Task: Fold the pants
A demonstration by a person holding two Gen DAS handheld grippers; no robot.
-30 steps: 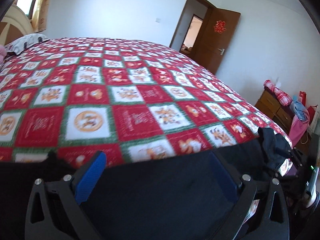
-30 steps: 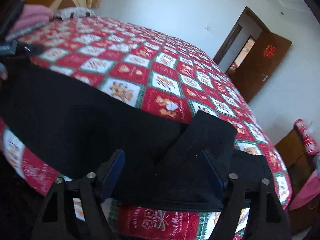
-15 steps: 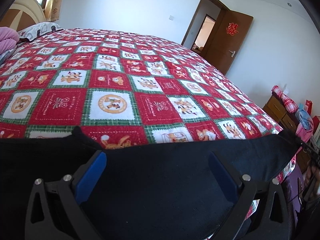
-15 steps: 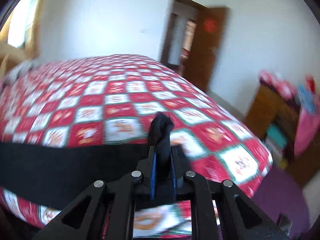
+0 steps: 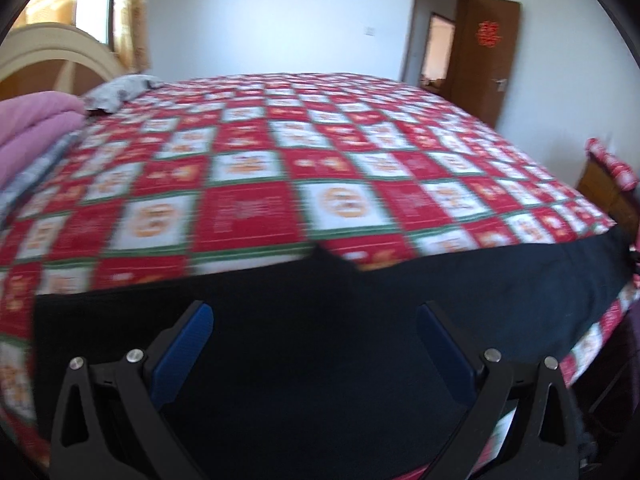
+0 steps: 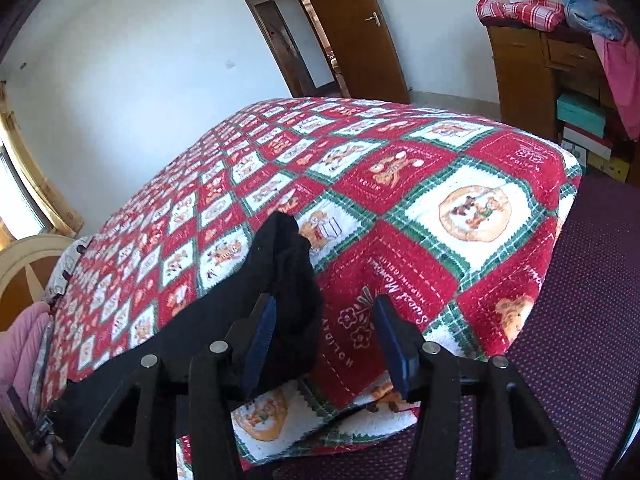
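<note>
Black pants lie stretched along the near edge of the bed's red, white and green quilt. My left gripper hovers over their middle, jaws wide open, nothing pressed between the blue pads. In the right wrist view one bunched end of the pants rests on the quilt near the bed's corner. My right gripper is opening; the bunched cloth leans against its left pad and stands clear of the right pad.
A pink blanket and grey pillow lie by the headboard. A brown door stands open beyond the bed. A wooden dresser piled with clothes stands past the corner, with purple carpet below.
Half a second ago the right gripper was shut on the pants' end; now its jaws have parted and the view has rolled. The left gripper has swung along the bed edge towards the headboard.
</note>
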